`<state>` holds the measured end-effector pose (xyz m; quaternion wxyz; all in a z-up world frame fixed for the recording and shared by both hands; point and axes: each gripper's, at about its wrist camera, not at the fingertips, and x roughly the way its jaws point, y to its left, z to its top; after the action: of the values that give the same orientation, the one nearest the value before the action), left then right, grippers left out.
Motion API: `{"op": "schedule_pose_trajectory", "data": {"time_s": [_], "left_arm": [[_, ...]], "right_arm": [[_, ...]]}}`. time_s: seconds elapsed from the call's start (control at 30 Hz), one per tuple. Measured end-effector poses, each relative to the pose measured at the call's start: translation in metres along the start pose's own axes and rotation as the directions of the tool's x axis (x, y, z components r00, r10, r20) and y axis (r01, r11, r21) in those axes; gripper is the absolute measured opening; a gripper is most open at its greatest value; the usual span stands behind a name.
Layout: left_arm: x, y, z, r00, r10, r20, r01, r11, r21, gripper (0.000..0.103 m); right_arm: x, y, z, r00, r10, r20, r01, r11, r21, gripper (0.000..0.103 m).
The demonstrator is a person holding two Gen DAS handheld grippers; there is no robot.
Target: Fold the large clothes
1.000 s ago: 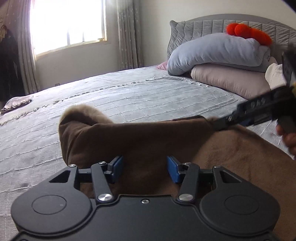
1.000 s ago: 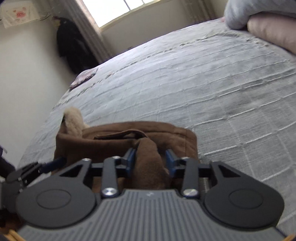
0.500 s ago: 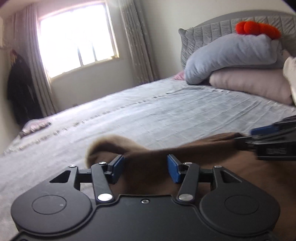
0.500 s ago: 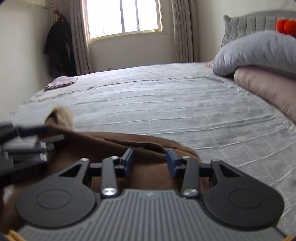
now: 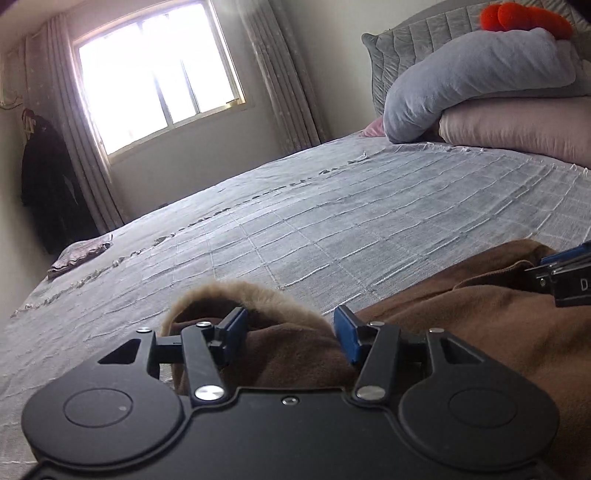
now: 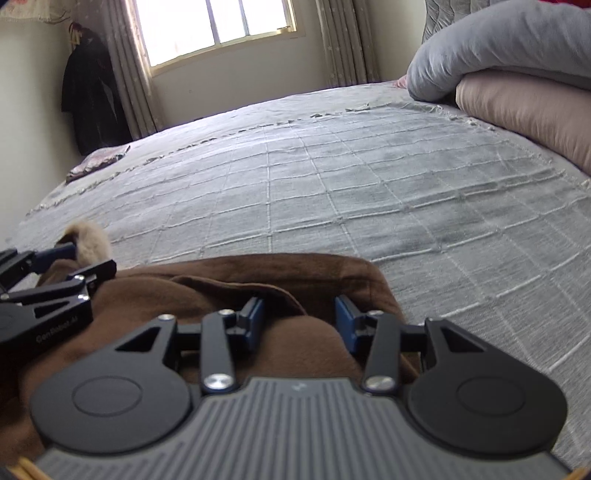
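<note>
A brown coat (image 5: pixel 461 332) with a tan fur trim (image 5: pixel 251 291) lies bunched on the grey bedspread (image 5: pixel 295 229). My left gripper (image 5: pixel 290 332) is open, its blue pads either side of a fold of coat by the fur trim. My right gripper (image 6: pixel 299 323) is open too, with a hump of coat (image 6: pixel 288 347) between its pads near the coat's right edge. The right gripper shows at the right edge of the left wrist view (image 5: pixel 565 273). The left gripper shows at the left of the right wrist view (image 6: pixel 48 280), beside the fur trim (image 6: pixel 90 240).
Grey and pink pillows (image 5: pixel 498 99) are stacked at the headboard with an orange plush toy (image 5: pixel 524 16) on top. A small folded cloth (image 5: pixel 79 254) lies at the bed's far left corner. A window (image 5: pixel 159 77) and a hanging dark coat (image 5: pixel 44 184) are behind.
Both grippers have sunk lower and closer to the bed with the coat. The right gripper's pads have spread wider apart around the fold they held a second ago.
</note>
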<state>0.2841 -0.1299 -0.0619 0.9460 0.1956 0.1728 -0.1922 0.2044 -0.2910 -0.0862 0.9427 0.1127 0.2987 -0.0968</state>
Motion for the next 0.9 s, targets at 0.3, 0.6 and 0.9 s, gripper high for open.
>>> {"op": "schedule_pose_trajectory", "data": {"time_s": [0.3,0.6,0.9], "left_arm": [[-0.121,0.015,0.024,0.990,-0.139,0.031,0.142,0.980,-0.140,0.052],[-0.198,-0.029,-0.059,0.974,-0.225,0.022,0.224,0.952,-0.207,0.052],[-0.229,-0.027,-0.061,0.984,-0.177,0.021,0.176,0.939,-0.294,0.058]], "right_arm": [[-0.117,0.013,0.027,0.992,0.117,-0.054,-0.123,0.984,-0.130,0.062],[-0.155,-0.002,-0.070,0.993,0.063,-0.097,-0.084,0.970,-0.229,0.060],[-0.177,-0.014,-0.081,0.993,0.098,-0.067,-0.108,0.982,-0.154,0.065]]}}
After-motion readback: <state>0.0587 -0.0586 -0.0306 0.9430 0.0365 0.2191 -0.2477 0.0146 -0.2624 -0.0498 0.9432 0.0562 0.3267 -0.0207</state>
